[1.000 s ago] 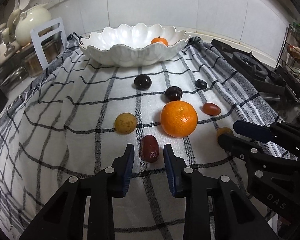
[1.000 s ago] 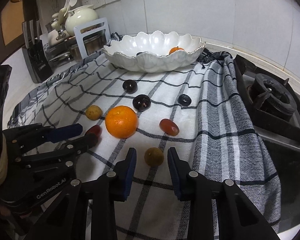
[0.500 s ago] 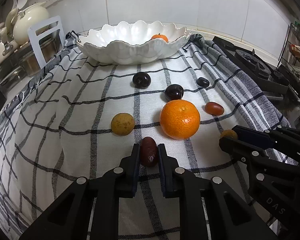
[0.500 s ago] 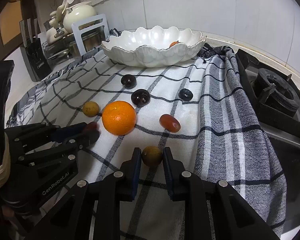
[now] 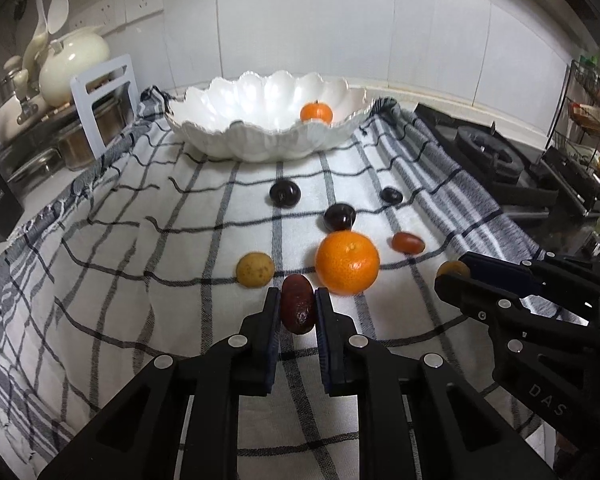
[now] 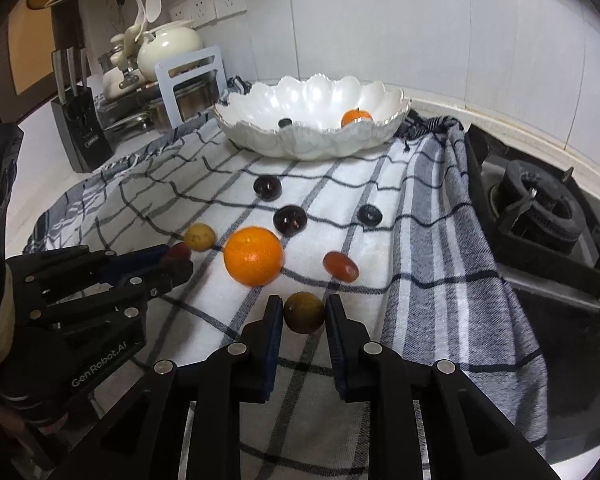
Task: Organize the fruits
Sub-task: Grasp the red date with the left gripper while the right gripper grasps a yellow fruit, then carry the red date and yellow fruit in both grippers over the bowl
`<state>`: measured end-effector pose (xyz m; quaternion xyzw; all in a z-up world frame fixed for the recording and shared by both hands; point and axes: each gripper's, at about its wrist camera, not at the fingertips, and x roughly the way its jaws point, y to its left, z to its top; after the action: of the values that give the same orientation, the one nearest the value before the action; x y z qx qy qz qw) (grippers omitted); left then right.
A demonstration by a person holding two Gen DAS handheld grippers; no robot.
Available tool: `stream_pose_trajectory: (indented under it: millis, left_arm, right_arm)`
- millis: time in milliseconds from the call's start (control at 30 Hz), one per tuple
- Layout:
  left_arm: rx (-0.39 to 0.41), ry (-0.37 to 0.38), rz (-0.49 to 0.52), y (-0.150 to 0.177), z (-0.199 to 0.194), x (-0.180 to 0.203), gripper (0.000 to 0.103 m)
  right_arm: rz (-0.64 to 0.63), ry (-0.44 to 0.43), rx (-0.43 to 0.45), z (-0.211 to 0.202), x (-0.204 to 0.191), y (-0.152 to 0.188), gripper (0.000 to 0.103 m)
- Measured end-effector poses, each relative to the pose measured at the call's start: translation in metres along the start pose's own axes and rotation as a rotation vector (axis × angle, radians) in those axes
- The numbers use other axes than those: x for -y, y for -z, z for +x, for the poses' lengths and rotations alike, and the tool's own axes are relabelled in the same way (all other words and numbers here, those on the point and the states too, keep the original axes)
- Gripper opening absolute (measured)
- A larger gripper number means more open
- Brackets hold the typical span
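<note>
My left gripper [image 5: 298, 304] is shut on a dark red oblong fruit [image 5: 297, 305], held just above the checked cloth [image 5: 120, 264]. My right gripper [image 6: 303, 314] is shut on a small brown-yellow round fruit [image 6: 304, 312]. A big orange [image 5: 347, 262] lies just beyond both. Further fruits on the cloth: a yellow one [image 5: 255, 269], a reddish oval one [image 5: 408, 242] and three dark round ones [image 5: 285, 193]. The white scalloped bowl [image 5: 236, 136] at the back holds a small orange [image 5: 316, 112] and a dark fruit [image 6: 285, 123].
A gas hob [image 6: 540, 208] lies right of the cloth. At the back left stand a knife block [image 6: 82, 132], pots, a white stand [image 5: 100, 96] and a cream teapot [image 5: 74, 64]. A wire rack [image 5: 588, 104] is at the far right.
Both grippers have shut: the left on the dark red fruit, the right on the brown-yellow fruit. The left has then lifted its fruit slightly off the cloth.
</note>
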<state>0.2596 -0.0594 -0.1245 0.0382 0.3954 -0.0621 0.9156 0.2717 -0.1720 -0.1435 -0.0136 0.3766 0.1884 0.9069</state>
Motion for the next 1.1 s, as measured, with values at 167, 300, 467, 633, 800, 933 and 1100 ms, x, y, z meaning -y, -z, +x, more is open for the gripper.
stream_pose_trajectory:
  millis: [167,300,467,633,800,933,1100]
  left_arm:
    - [0.038,0.01,-0.014,-0.009,-0.016,-0.003,0.018]
    - [0.074,0.013,-0.016,-0.016,-0.029,-0.003,0.018]
    - [0.117,0.018,-0.016,-0.027,-0.042,-0.004,0.018]
    - [0.153,0.022,-0.019,-0.038,-0.051,-0.006,0.018]
    - [0.19,0.016,-0.012,-0.049,-0.056,-0.01,0.018]
    - [0.227,0.006,-0.007,-0.059,-0.061,-0.014,0.018]
    - [0.279,-0.01,0.0,-0.074,-0.066,-0.021,0.018]
  right_arm:
    - [0.0,0.004,0.044,-0.014,0.0,-0.009,0.023]
    - [-0.002,0.005,0.082,-0.026,-0.002,-0.018,0.023]
    - [0.003,0.0,0.119,-0.037,-0.003,-0.027,0.023]
    - [0.008,0.0,0.161,-0.048,-0.003,-0.038,0.023]
    - [0.003,0.01,0.206,-0.052,-0.002,-0.051,0.023]
    - [-0.009,0.017,0.239,-0.054,-0.004,-0.062,0.023]
    - [-0.016,0.022,0.278,-0.053,-0.006,-0.078,0.023]
